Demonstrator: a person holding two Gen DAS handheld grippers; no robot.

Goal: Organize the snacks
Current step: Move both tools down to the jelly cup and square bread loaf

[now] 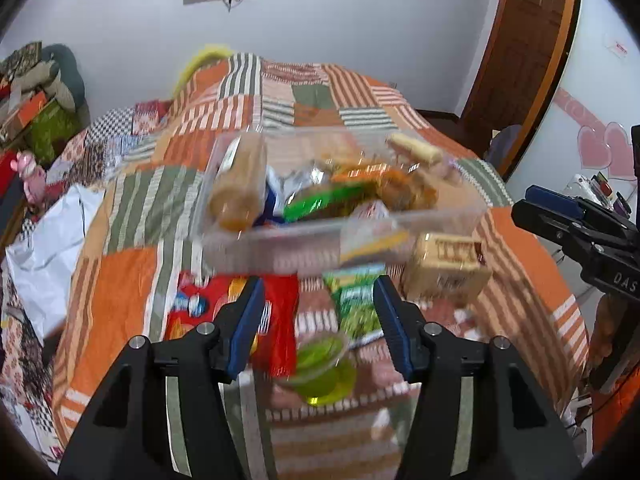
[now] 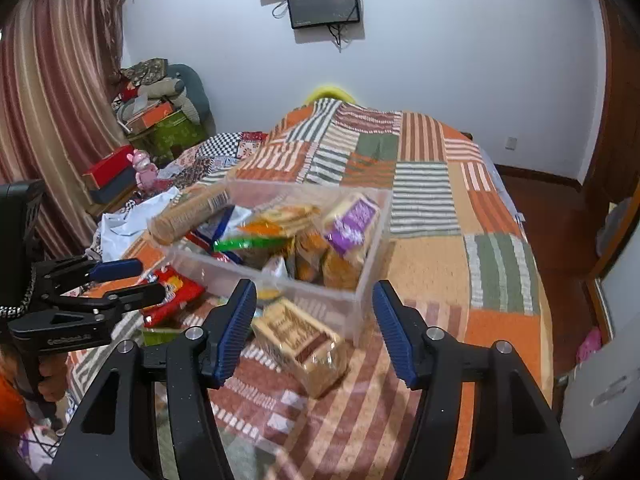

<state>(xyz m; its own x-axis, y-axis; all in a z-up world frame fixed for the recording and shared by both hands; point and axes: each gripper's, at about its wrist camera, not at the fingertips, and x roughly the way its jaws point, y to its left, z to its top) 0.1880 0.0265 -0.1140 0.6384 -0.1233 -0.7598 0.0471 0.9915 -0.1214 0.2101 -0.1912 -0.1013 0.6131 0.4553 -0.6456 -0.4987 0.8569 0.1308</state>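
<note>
Both my hand-held grippers are released and empty — the right hand-held gripper (image 2: 314, 328) is nearer to the wafer packet (image 2: 301, 346), which lies on the bed beside the clear box's (image 2: 320, 296) near wall, long axis diagonal between the jaws.

A home bedroom: a bed (image 2: 440, 208) under a patchwork quilt (image 2: 424, 248), striped curtains (image 2: 52, 92), a wall-mounted screen (image 2: 324, 2), a wooden door (image 1: 528, 40) and a pink plush toy (image 2: 144, 168).
</note>
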